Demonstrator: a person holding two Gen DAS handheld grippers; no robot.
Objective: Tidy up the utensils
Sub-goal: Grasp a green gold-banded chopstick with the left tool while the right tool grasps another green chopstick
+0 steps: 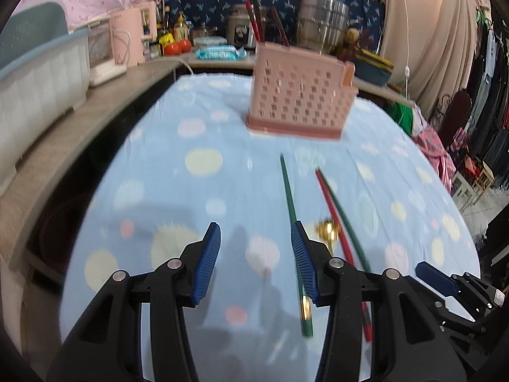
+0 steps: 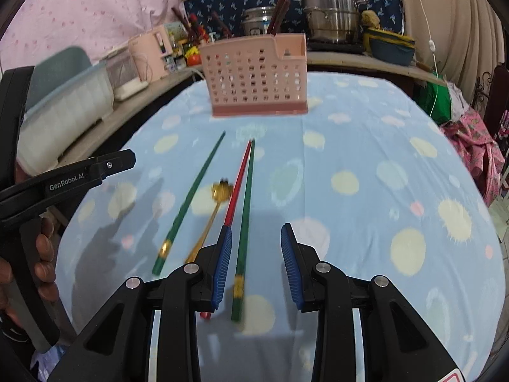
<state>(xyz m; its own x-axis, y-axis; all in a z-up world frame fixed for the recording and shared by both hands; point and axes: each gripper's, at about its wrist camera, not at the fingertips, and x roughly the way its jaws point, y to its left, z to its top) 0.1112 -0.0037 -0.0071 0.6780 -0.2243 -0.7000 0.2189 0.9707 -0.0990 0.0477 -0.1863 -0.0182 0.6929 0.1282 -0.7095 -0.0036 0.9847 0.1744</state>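
A pink perforated utensil holder (image 1: 300, 95) (image 2: 257, 79) stands upright at the far side of the table, with dark red chopsticks in it. Two green chopsticks (image 1: 289, 197) (image 2: 197, 187), a second green one (image 2: 246, 203), a red chopstick (image 2: 237, 181) and a gold spoon (image 2: 219, 192) lie on the blue dotted cloth (image 2: 350, 159). My left gripper (image 1: 256, 248) is open and empty above the cloth, left of the chopsticks. My right gripper (image 2: 256, 248) is open and empty over the near ends of the red and green chopsticks.
A wooden counter (image 1: 105, 108) runs along the left with a white-and-blue bin (image 1: 38, 79) and a pink appliance (image 1: 133, 36). Steel pots (image 2: 331, 12), bottles and tomatoes crowd the back shelf. Clothes hang at the right. The left gripper (image 2: 73, 175) shows in the right wrist view.
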